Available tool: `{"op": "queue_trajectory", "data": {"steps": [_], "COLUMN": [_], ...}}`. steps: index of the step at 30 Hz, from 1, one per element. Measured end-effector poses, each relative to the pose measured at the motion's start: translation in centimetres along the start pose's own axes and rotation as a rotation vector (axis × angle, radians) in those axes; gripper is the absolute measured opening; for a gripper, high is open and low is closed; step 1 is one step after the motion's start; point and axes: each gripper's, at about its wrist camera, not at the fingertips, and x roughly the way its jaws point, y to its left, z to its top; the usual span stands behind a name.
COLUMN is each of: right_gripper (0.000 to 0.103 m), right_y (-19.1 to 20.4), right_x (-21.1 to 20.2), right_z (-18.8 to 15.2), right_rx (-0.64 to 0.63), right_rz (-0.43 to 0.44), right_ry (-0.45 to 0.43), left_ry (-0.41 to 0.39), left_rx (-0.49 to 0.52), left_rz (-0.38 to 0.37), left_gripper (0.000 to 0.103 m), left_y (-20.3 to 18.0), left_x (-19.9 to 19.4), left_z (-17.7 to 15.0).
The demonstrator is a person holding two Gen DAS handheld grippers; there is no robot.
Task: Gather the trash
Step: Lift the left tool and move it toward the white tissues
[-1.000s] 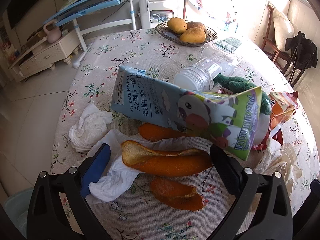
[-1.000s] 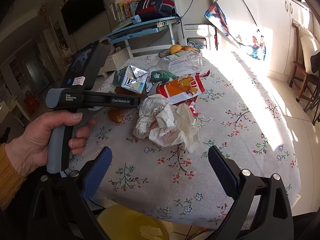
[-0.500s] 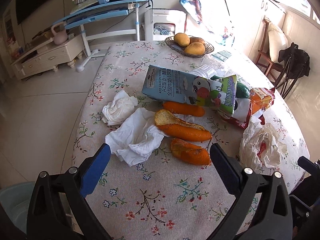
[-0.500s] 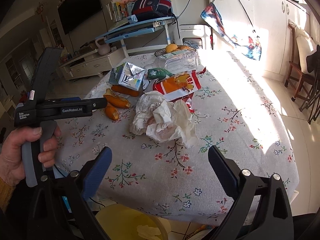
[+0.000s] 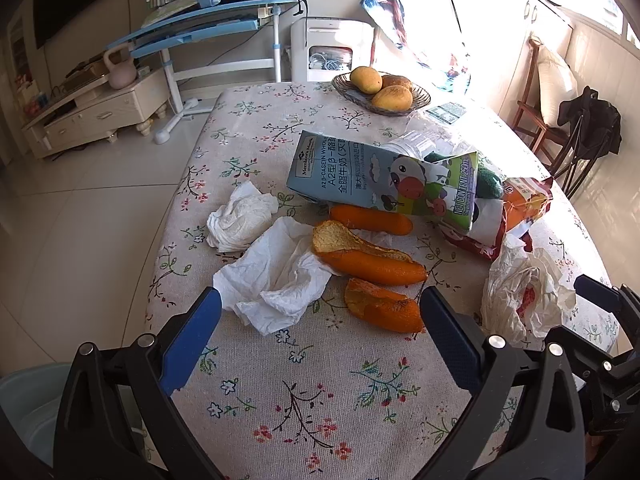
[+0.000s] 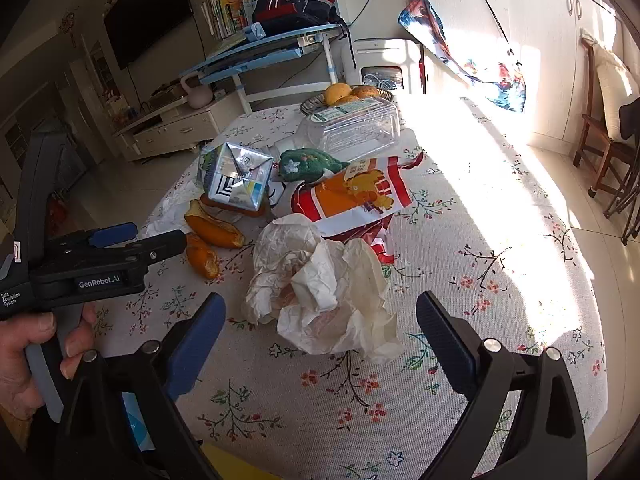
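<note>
Two orange peels just beyond wide-spread left gripper.

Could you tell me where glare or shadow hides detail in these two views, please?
Left wrist view: sunlight washes out the clear plastic box behind the milk carton. Right wrist view: a blown-out sun patch covers the tablecloth; the room's left side lies in deep shadow.
</note>
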Motion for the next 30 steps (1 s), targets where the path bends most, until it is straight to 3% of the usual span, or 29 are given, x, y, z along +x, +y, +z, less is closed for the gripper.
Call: {"op": "queue_trajectory", "data": {"steps": [7,12,15,17,20,26,30], "right_gripper": [0.091,0.077,0.063,0.048,0.038,0.024,0.021], "right_y": [0.1,0.1,0.2,0.1,-0.2,-1.1,-1.5], "right_x": [0.7,1.5,1.5,1.5,1.2,0.6,0.5], "right_z": [-0.5,-0.8,-1.0,-1.1,-1.2,-1.3,-1.5], "right_rx": [-0.026,-0.027,-0.032,-0.027,-0.009,0.026,0.051], "right_rz": [-0.008,0.0,0.01,0.022,0.047,0.089,0.128], "right_ry": [0.018,0.042,0.052,0.057,0.058,0.055,0.058], "left_ry": [0.001,0.005,0.008,0.011,0.023,0.031,0.017], "left_rx": [0.001,0.011,0.018,0.022,0.032,0.055,0.057], "left_rz": [-0.001,0.007,0.009,0.006,0.005,-0.011,-0.032], "left_gripper": [0.096,0.096,0.096,0.096,0.093,0.087,0.084], "left_y": [-0.1,-0.3,-0.3,-0.3,-0.4,-0.7,-0.9], "left_x": [0.3,0.5,0.6,0.7,1.0,1.5,1.5], "left_z": [0.3,0.2,0.2,0.1,-0.1,-0.5,-0.4]}}
